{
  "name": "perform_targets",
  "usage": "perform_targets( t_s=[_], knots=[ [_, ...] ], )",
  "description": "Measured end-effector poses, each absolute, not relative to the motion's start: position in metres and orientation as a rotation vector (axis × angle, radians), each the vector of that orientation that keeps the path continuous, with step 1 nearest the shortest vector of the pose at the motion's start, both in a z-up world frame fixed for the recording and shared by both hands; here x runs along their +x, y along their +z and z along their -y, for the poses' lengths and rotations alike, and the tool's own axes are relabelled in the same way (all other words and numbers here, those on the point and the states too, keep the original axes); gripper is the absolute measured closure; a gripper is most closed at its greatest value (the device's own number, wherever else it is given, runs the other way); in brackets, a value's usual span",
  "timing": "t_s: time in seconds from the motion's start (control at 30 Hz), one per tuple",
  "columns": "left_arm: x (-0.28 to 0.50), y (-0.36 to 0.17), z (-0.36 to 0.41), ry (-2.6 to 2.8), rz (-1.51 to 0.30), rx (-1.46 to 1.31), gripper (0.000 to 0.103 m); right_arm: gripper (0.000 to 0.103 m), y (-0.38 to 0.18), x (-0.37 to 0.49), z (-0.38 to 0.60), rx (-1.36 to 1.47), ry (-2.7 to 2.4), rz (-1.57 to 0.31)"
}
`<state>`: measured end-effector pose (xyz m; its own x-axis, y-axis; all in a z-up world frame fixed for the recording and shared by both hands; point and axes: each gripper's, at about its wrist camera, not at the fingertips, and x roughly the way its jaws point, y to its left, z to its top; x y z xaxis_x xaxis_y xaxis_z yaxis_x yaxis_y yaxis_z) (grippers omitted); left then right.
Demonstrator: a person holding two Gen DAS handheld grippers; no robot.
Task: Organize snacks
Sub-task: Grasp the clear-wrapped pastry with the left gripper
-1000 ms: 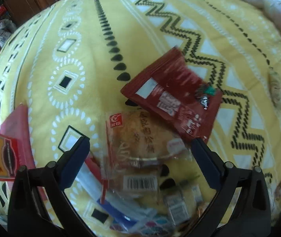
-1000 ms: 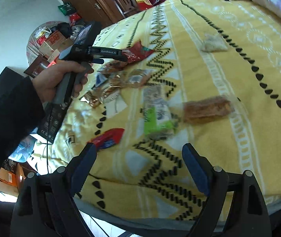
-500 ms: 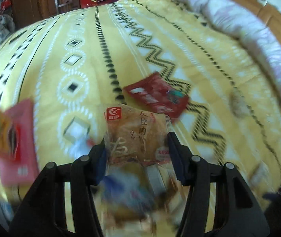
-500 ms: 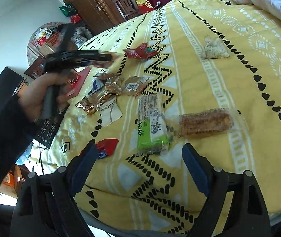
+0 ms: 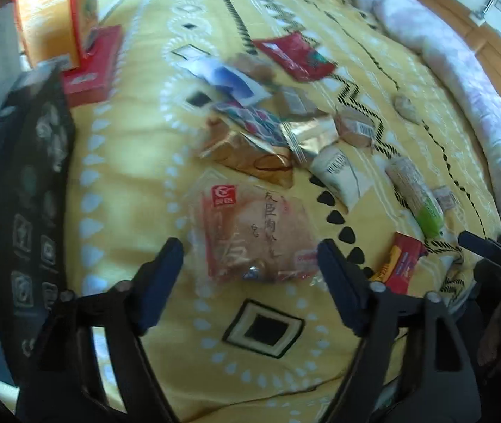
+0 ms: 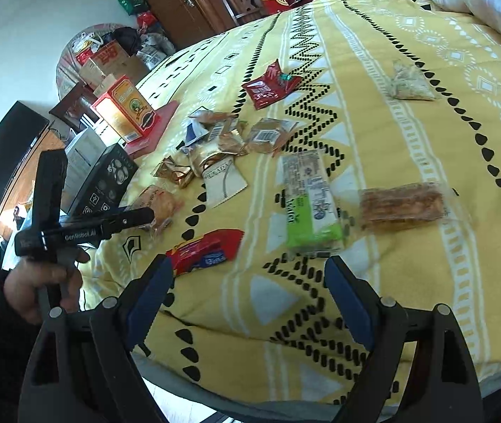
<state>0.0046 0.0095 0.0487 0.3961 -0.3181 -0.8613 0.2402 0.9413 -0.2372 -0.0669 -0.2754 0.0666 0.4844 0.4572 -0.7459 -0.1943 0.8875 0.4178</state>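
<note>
Where claw [image 5: 250, 268] gripped, pastry packet [image 5: 250, 232] lies free — opening.

Yellow patterned bedspread, bright wrappers

The bedspread [image 6: 373, 81] is yellow with white bands, black zigzags and black teardrop rows. A clear-wrapped bun [image 5: 254, 232] shows a red logo; a wafer pack [image 6: 312, 204] is green and white; one box [image 6: 123, 111] is orange, another [image 5: 32, 190] black.

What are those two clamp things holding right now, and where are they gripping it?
Nothing. The left gripper is opening around the clear bun packet, which lies on the bedspread, pads apart from it. The right gripper is open and empty.
</note>
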Motion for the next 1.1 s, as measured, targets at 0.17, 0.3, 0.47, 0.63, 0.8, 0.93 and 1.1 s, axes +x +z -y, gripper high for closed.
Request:
perform_targets(
  t_s=[0.17, 0.3, 0.47, 0.63, 0.8, 0.93, 1.1],
  knots=[
    [0.013, 0.05, -0.004, -0.359, -1.079, -0.08, 0.016, 0.013, 0.066, -0.066, 0.269, 0.283, 0.409, -1.006],
    [0.017, 0.047, 0.006, -0.361, -1.074, -0.036, 0.016, 0.013, 0.064, -0.064, 0.265, 0.277, 0.411, -1.024],
    [0.014, 0.065, -0.015, -0.295, -0.997, -0.058, 0.016, 0.013, 0.066, -0.061, 0.265, 0.272, 0.404, -1.022],
    [0.011, 0.048, -0.023, -0.28, -1.087, -0.126, 0.014, 0.013, 0.059, -0.057, 0.262, 0.3, 0.412, -1.049],
    [-0.012, 0.041, 0.013, -0.643, -1.23, -0.259, 0.01, 0.013, 0.06, -0.061, 0.254, 0.289, 0.434, -1.049],
    [-0.024, 0.066, 0.021, -0.85, -1.202, -0.362, 0.014, 0.013, 0.062, -0.063, 0.259, 0.286, 0.421, -1.037],
    [-0.024, 0.092, 0.018, -0.789, -1.082, -0.209, 0.014, 0.013, 0.057, -0.063, 0.263, 0.302, 0.408, -1.049]
  ],
)
